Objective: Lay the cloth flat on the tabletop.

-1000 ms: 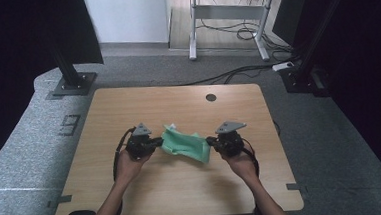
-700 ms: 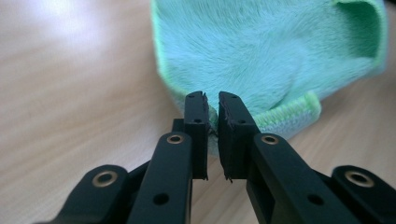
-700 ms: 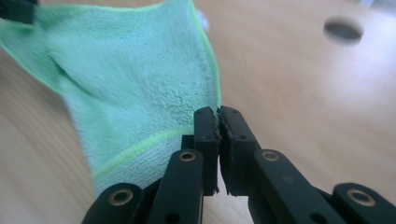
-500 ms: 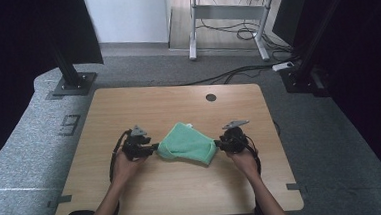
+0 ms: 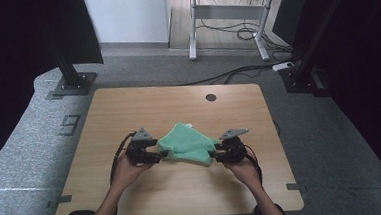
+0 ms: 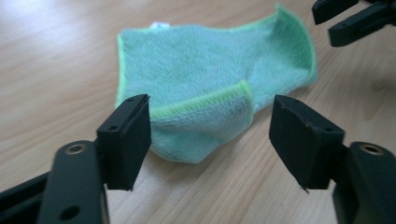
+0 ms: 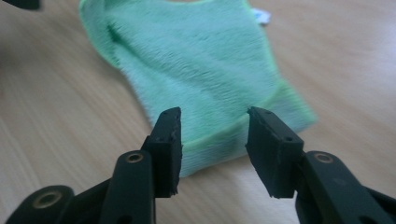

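- Since a second ago, we see the green cloth (image 5: 186,143) has gone from a bunched strip held up between the two grippers to a wider, flatter shape lying on the wooden table (image 5: 143,105); both hands have sunk toward the tabletop with it.
- At the left of the high view, our left hand (image 5: 127,170) holds the left gripper (image 5: 156,154) low over the table, its tips at the cloth's left edge.
- In the left gripper view, we see the left gripper (image 6: 210,135) with its jaws well apart; they have just been opening. A folded-over corner of the cloth (image 6: 205,79) lies between them, and neither pad presses on it.
- The cloth sits near the middle of the table, somewhat toward our side, between the two grippers. It is mint green with a brighter green stitched hem, and it lies rumpled, not fully flat. A small white tag shows at its far edge.
- In the right gripper view, the right gripper (image 7: 214,140) also has its jaws parted, having just been opening. The hemmed near edge of the cloth (image 7: 196,60) runs between them, free of both pads.
- At the right of the high view, our right hand (image 5: 243,169) holds the right gripper (image 5: 215,157) at the cloth's right corner, just above the tabletop.
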Available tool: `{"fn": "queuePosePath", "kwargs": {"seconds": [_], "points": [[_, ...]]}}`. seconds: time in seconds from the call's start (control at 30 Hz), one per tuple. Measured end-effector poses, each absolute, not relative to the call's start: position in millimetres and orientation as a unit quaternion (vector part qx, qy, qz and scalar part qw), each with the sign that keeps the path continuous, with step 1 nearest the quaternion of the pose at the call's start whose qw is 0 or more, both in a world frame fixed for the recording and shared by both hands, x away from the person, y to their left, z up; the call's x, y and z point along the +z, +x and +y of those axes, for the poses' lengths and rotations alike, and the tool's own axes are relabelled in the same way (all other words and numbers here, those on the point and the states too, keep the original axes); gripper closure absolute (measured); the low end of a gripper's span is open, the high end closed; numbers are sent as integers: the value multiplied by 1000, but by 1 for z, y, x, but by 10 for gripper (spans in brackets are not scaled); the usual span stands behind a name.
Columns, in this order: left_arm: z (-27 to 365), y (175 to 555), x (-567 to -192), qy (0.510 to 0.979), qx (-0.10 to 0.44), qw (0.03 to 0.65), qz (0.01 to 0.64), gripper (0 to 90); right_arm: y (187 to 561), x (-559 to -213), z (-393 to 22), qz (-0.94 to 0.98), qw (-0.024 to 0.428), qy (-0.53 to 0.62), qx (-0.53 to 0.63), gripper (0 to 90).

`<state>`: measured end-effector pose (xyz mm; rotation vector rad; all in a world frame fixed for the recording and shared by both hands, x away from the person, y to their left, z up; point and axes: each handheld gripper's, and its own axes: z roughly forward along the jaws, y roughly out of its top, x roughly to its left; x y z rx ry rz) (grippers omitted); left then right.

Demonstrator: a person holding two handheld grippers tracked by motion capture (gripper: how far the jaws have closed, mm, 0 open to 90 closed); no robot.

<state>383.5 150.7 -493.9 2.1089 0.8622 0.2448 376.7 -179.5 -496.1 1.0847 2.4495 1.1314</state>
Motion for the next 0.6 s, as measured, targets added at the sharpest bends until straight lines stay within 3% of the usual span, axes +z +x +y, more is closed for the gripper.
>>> {"fn": "queuePosePath", "kwargs": {"seconds": [0.07,0.17,0.33,0.4,0.6], "points": [[145,386,-504,841,93,404,348,254,375,-505,-174,842,108,367,381,509],[139,391,-519,847,99,386,350,303,376,-520,-167,849,106,368,363,514],[138,397,-534,855,94,372,349,680,377,-535,-164,854,97,370,353,756],[140,398,-534,848,80,387,354,779,375,-532,-162,858,107,361,348,833],[152,395,-506,833,90,424,343,836,372,-512,-169,845,127,359,375,851]]}}
